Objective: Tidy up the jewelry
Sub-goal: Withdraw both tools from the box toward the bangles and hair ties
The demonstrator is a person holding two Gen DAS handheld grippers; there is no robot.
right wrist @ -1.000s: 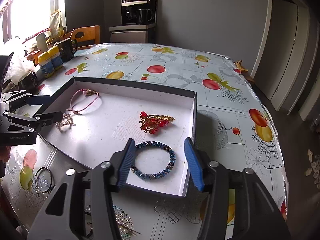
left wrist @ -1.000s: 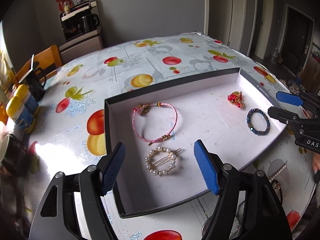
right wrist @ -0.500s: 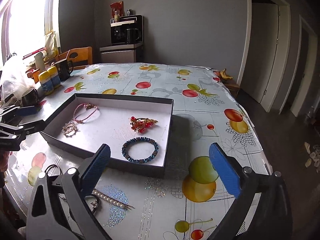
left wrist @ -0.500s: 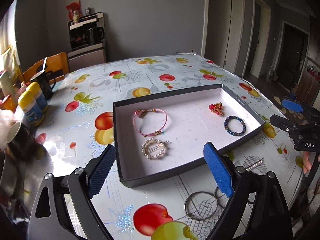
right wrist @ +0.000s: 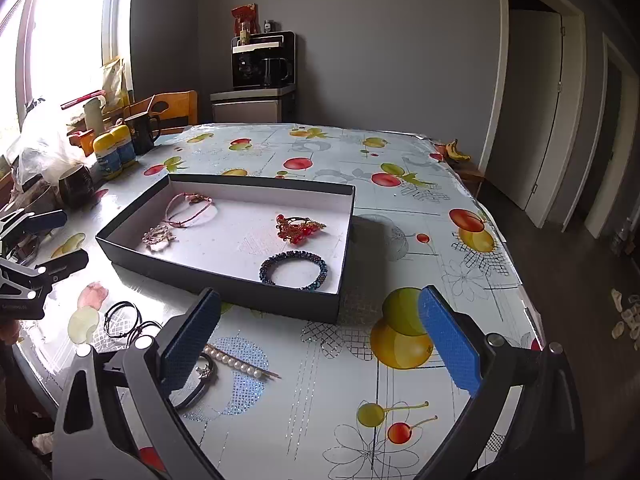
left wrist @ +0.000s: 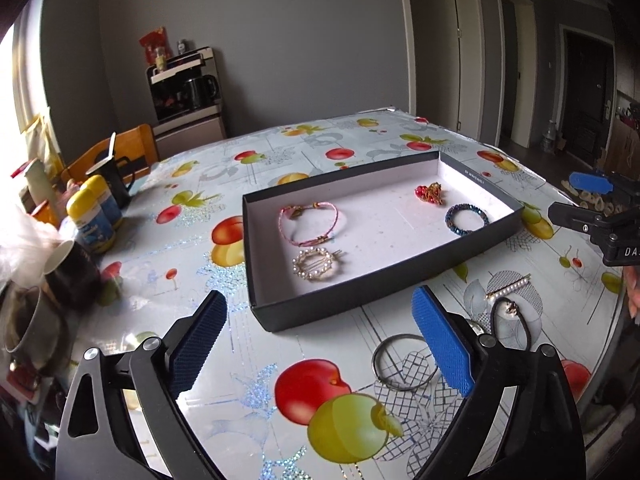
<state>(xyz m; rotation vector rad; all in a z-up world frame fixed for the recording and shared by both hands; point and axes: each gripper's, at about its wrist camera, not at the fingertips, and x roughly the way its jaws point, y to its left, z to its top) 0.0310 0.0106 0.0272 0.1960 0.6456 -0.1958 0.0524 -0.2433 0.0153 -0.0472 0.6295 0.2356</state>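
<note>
A black box lid [left wrist: 360, 300] [right wrist: 224, 280] with a white inside lies on the fruit-print table. In it are a pink cord bracelet [left wrist: 308, 220] [right wrist: 188, 210], a pearl ring clip [left wrist: 316, 264] [right wrist: 158, 236], a red and gold brooch [left wrist: 430, 193] [right wrist: 298, 228] and a dark blue beaded bracelet [left wrist: 467, 219] [right wrist: 294, 270]. On the table near me lie a pearl hairpin [left wrist: 508, 290] [right wrist: 240, 366], a black hair tie [left wrist: 512, 320] [right wrist: 200, 384] and thin metal rings [left wrist: 404, 362] [right wrist: 122, 318]. My left gripper [left wrist: 320, 344] and right gripper [right wrist: 320, 340] are open, empty, held above the table in front of the box.
Two yellow-capped bottles [left wrist: 94, 216] [right wrist: 114, 152], dark mugs [left wrist: 72, 272] [right wrist: 76, 186] and a black cup [left wrist: 114, 178] stand at the table's left. A wooden chair [right wrist: 176, 108] and a coffee machine [right wrist: 264, 60] are behind. A banana [right wrist: 456, 150] lies beyond the far right corner.
Both grippers have pulled back and up from the box and opened wider. The loose jewelry on the table in front of the box has come into view.
</note>
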